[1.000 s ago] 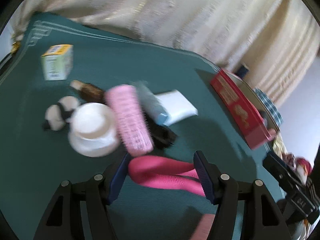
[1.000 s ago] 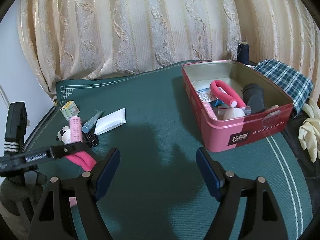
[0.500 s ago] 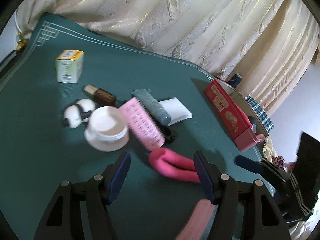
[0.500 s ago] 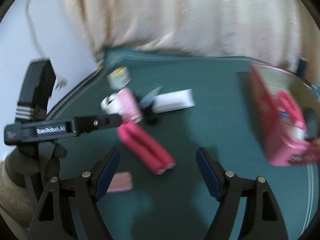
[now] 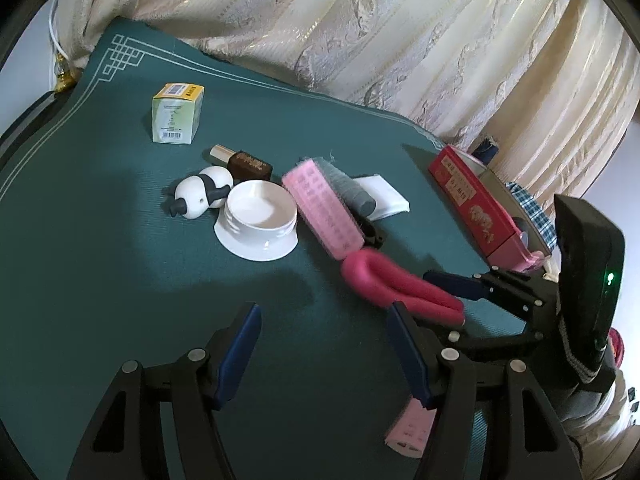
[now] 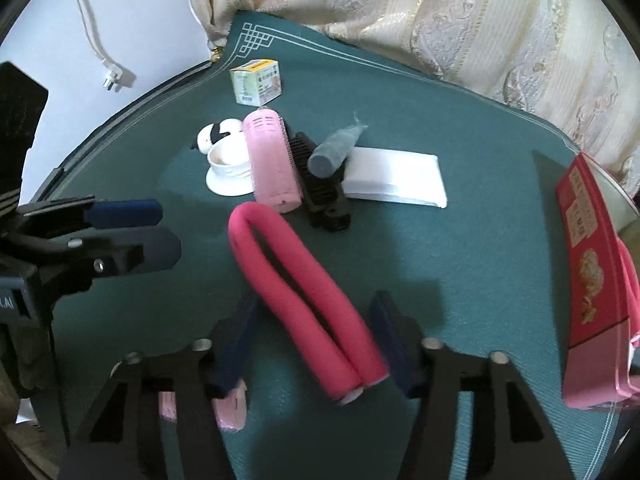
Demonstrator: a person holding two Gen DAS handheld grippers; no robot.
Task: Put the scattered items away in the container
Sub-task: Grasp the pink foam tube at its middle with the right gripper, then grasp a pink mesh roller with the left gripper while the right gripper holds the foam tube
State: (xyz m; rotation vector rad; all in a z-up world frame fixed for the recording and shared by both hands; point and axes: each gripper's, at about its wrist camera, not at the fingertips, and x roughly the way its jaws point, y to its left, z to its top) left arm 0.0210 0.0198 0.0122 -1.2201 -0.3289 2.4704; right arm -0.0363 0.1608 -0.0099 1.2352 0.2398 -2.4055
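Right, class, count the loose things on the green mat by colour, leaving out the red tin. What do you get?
Pink: 3 (velcro roller, bent foam curler, small roller)
White: 2 (jar, flat tube)
Black: 1 (clip)
Grey: 1 (capped tube)
Brown: 1 (bottle)
Yellow-green: 1 (box)
Black-and-white: 1 (panda)
Total: 10

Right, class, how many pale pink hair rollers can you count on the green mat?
2. One large roller lies beside the white cup; a smaller roller lies nearest the camera, partly behind the left gripper. Others may be hidden inside the red tin.
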